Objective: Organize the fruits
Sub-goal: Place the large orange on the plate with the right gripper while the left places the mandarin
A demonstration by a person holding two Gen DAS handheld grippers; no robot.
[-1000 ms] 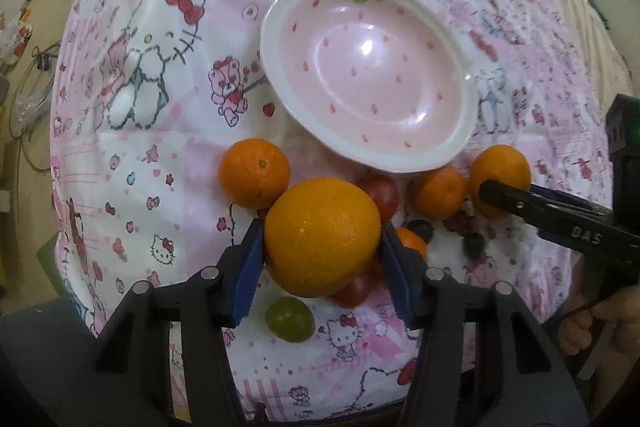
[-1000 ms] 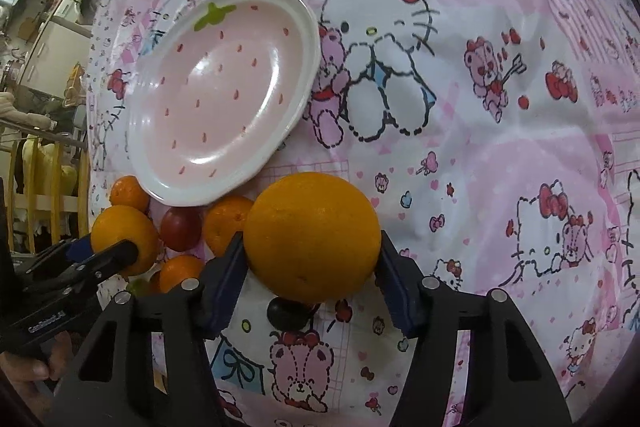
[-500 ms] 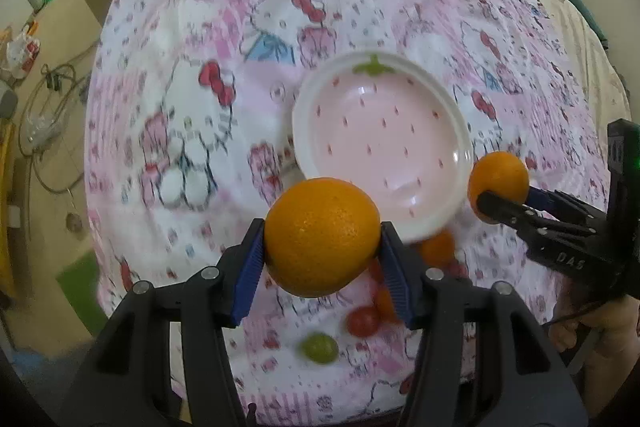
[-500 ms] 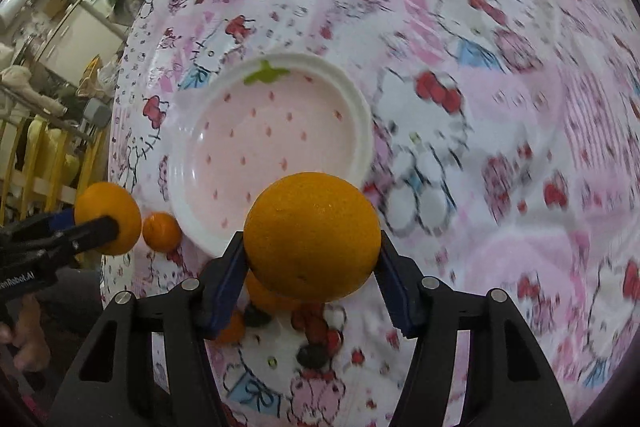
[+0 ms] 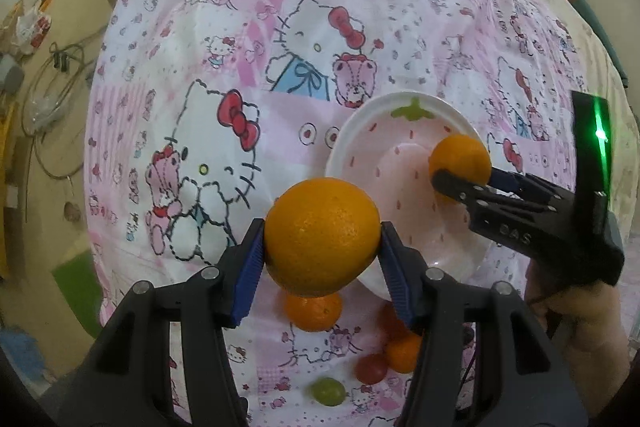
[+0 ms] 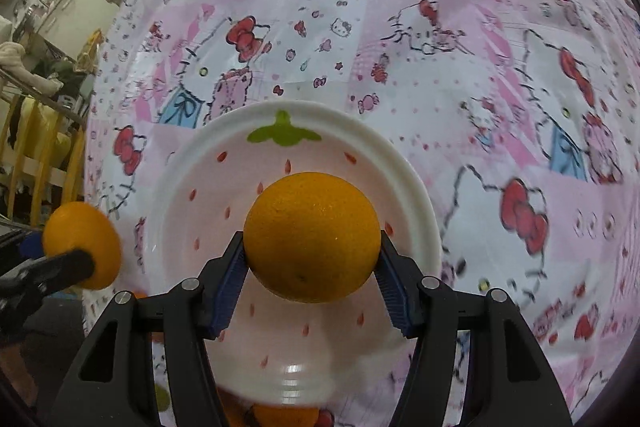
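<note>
My left gripper point(image 5: 322, 251) is shut on an orange point(image 5: 322, 235) and holds it high above the table, left of the strawberry-pattern plate point(image 5: 360, 131). My right gripper point(image 6: 312, 265) is shut on another orange point(image 6: 312, 235) and holds it over the plate point(image 6: 400, 163). The right gripper with its orange point(image 5: 460, 157) shows over the plate in the left wrist view. The left gripper's orange point(image 6: 82, 243) shows at the left in the right wrist view. The plate holds no fruit.
Below the plate lie a loose orange point(image 5: 314, 313), a smaller orange point(image 5: 402, 353), a red tomato point(image 5: 371, 367) and a green grape point(image 5: 328, 391). A Hello Kitty cloth point(image 5: 224, 123) covers the table. Cables and clutter lie on the floor at left.
Both grippers have risen with their oranges. The right gripper has moved over the plate. The left gripper has shifted left, so the plate now lies to its right.
</note>
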